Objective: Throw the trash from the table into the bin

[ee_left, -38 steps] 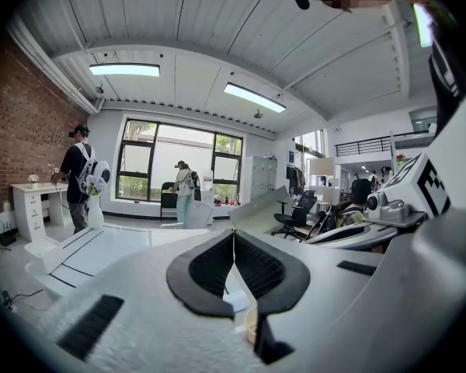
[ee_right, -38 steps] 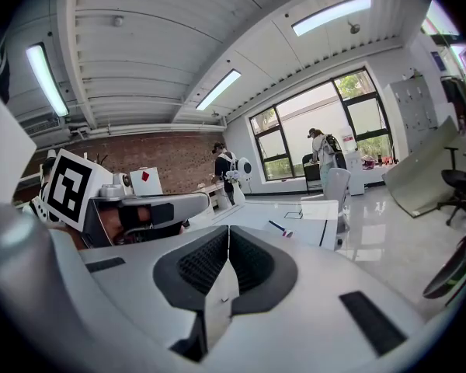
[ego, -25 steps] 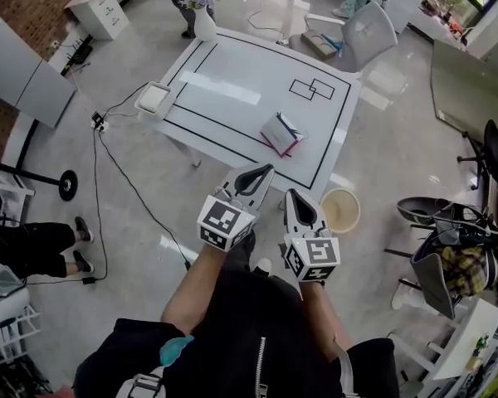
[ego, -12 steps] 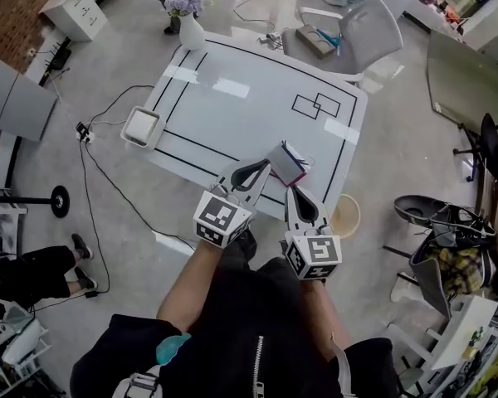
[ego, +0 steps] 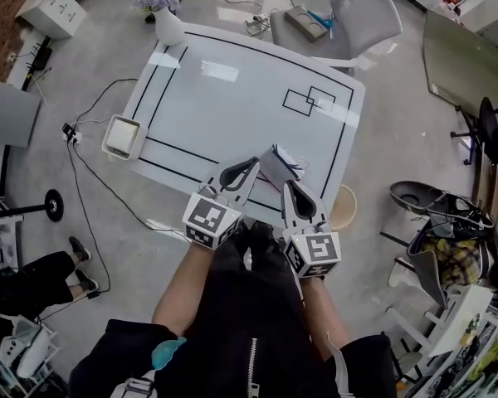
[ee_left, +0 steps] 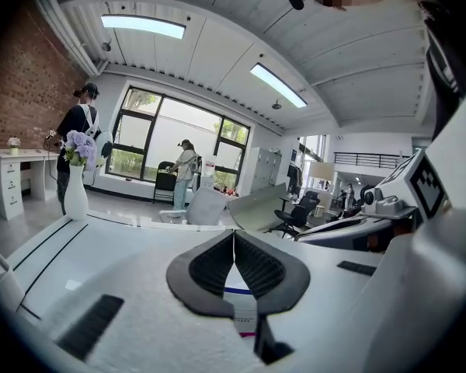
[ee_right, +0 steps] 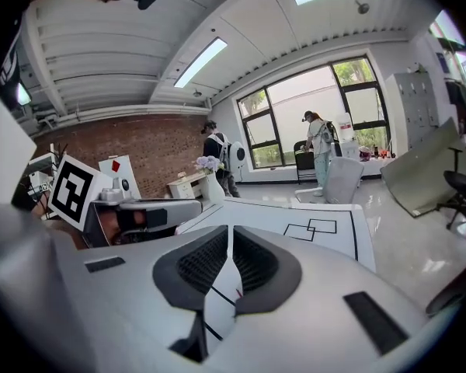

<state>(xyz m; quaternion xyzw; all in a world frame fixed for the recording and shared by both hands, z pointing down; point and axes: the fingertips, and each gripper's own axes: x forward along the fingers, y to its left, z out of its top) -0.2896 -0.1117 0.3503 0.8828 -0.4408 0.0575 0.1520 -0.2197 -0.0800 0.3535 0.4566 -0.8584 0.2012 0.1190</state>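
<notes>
Fingers (ee_left: 206,269) of the left gripper (ego: 251,164) are pressed together on nothing, and the right gripper (ego: 289,186) is likewise closed and empty. Both forearms stretch up the frame, side by side. A second ago they were short of the table (ego: 232,98); now their tips overlap its lower edge, where the trash (ego: 280,161) lies between them. The bin (ego: 346,209) stands on the floor just off the table's lower right corner.

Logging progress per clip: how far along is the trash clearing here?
Nothing looks done: the white packet lies on the table near its front edge. In hand: nothing; the left gripper and right gripper are both shut and empty, short of the packet. Remaining: grasp the packet and drop it in the bin beside the table.
</notes>
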